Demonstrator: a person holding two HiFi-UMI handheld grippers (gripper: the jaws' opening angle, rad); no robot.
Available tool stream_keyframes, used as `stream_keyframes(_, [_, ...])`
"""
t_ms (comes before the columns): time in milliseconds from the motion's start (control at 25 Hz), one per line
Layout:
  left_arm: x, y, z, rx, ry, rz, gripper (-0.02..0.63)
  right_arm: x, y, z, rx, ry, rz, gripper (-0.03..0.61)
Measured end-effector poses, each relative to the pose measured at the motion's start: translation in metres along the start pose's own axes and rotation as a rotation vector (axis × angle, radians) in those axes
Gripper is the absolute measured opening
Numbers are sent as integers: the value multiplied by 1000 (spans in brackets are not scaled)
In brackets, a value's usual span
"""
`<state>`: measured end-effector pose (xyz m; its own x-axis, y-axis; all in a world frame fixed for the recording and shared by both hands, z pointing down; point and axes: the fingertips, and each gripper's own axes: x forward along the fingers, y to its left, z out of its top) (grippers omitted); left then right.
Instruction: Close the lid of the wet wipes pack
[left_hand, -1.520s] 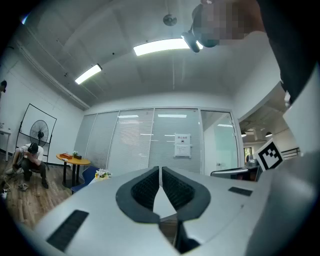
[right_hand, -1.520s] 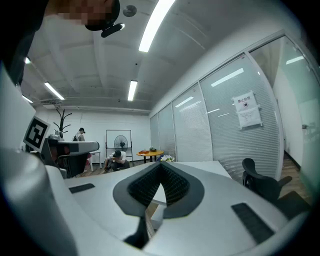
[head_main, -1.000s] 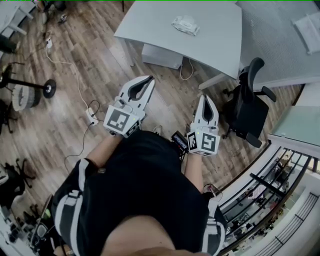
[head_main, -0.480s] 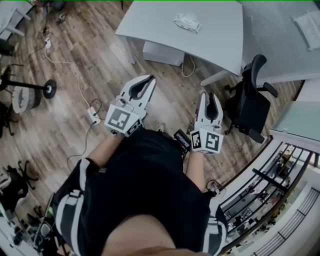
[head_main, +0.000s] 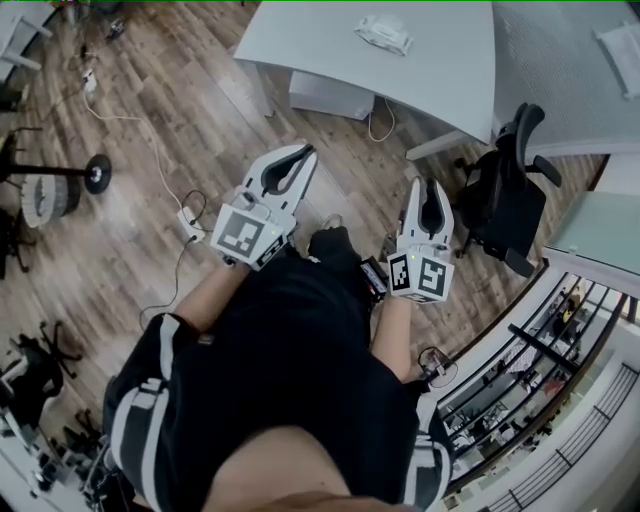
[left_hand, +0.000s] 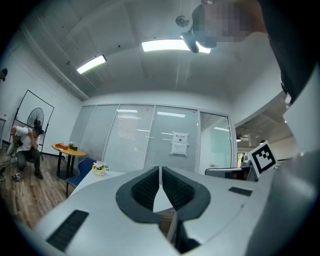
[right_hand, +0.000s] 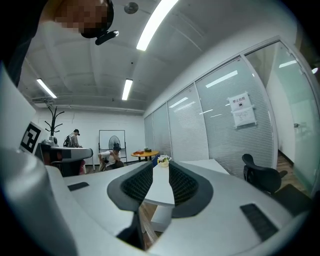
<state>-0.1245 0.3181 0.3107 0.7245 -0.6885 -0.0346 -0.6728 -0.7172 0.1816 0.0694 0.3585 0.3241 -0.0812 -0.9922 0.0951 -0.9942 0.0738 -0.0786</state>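
The wet wipes pack is a small white packet lying on the white table at the top of the head view, too small to show its lid. Both grippers are held level in front of the person, well short of the table. My left gripper has its tips together with nothing between them; the left gripper view shows the left gripper the same way. My right gripper stands apart and empty, its jaws closing slightly. In the right gripper view the table shows through the right gripper.
A black office chair stands right of the table. A white cabinet sits under the table. A power strip with cables lies on the wooden floor at left, beyond it a round stand base. A glass railing runs along the right.
The right gripper's jaws went from shut to apart. Both grippers and the person have moved forward toward the table, and a foot now shows between the grippers.
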Motion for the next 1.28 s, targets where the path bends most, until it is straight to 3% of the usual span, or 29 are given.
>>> stream_keyframes(320, [61, 36, -17, -8, 13, 15, 38, 75, -36, -17, -11, 36, 10, 110])
stream_keyframes(520, [136, 64, -17, 8, 39, 61, 38, 148, -73, -15, -23, 44, 54, 111])
stream_keyframes(960, [306, 120, -1, -8, -9, 123, 38, 327, -163, -6, -70, 81, 164, 114])
stream_keyframes(1280, [373, 176, 1, -26, -9, 126, 38, 417, -180, -36, -107, 181, 191, 117])
